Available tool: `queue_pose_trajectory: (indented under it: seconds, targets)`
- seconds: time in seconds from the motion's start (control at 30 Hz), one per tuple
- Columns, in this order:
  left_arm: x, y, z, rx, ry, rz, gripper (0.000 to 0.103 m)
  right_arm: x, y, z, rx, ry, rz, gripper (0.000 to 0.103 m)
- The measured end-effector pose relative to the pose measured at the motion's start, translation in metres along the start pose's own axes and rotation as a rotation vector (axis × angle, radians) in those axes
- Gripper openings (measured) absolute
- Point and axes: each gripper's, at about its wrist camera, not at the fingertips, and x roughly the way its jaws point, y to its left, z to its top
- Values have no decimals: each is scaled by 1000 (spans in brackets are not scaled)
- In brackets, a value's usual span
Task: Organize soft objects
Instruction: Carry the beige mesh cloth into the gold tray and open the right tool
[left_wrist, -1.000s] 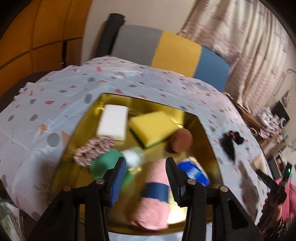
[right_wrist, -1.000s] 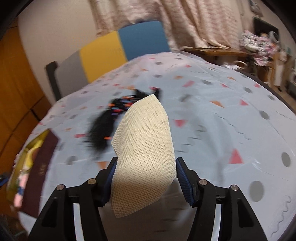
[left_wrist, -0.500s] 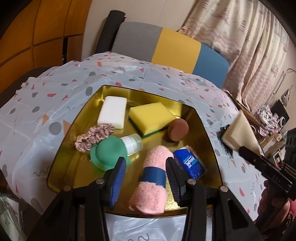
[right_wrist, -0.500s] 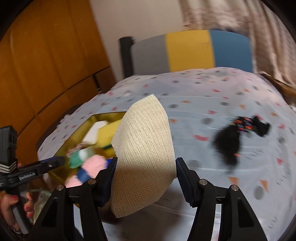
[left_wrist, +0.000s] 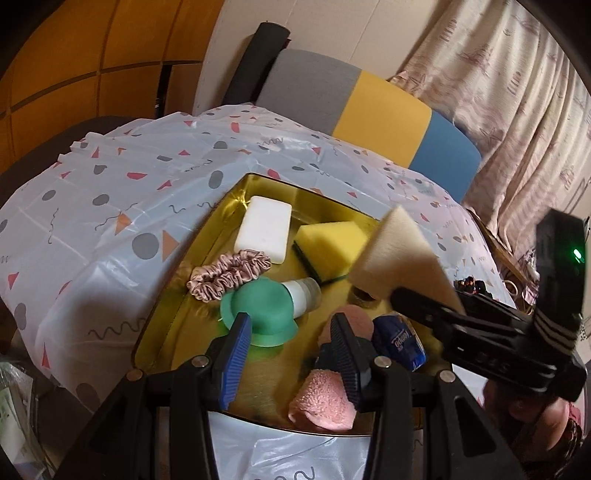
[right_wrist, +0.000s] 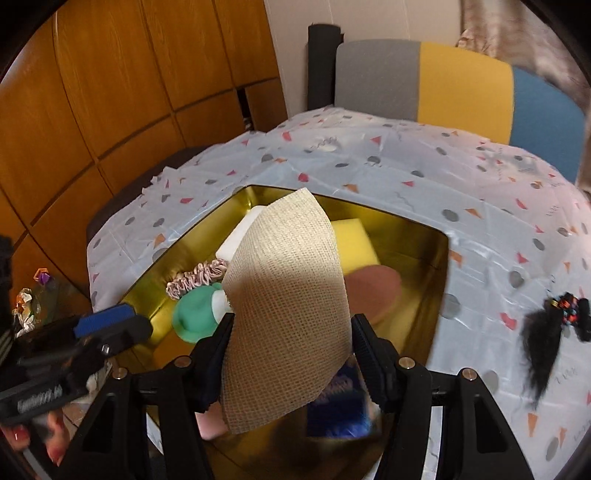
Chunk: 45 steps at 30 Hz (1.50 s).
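Note:
A gold tray (left_wrist: 207, 236) on the patterned tablecloth holds a white sponge (left_wrist: 264, 229), a yellow sponge (left_wrist: 328, 243), a pink scrunchie (left_wrist: 229, 273), a green cap with a small bottle (left_wrist: 262, 310), a rolled pink towel (left_wrist: 325, 398) and a blue packet (left_wrist: 399, 343). My right gripper (right_wrist: 291, 350) is shut on a beige mesh cloth (right_wrist: 288, 306) and holds it above the tray (right_wrist: 424, 266); the cloth also shows in the left wrist view (left_wrist: 399, 258). My left gripper (left_wrist: 288, 350) is open and empty over the tray's near edge.
A black hairpiece with coloured beads (right_wrist: 546, 332) lies on the tablecloth (right_wrist: 480, 206) right of the tray. A grey, yellow and blue chair back (left_wrist: 369, 107) stands behind the table. Wooden panels (right_wrist: 110, 92) are at the left, curtains at the right.
My right gripper has carried the beige cloth left from the open tablecloth to above the tray. My left gripper has stayed near the tray's front edge.

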Motion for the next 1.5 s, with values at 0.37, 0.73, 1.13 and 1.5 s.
queue_pose_trajectory:
  seconds: [0.37, 0.73, 1.13, 1.5]
  targets:
    - [2, 2, -1, -14, 5, 0, 45, 31, 1, 2, 30, 58, 35, 85]
    - [3, -10, -9, -6, 16, -39, 45, -44, -53, -19, 268, -180, 71, 96]
    - [3, -31, -19, 59, 40, -88, 45, -86, -86, -51, 335, -254, -35, 96]
    - [0, -86, -38, 203, 77, -228, 45, -95, -148, -119, 440, -163, -197, 96]
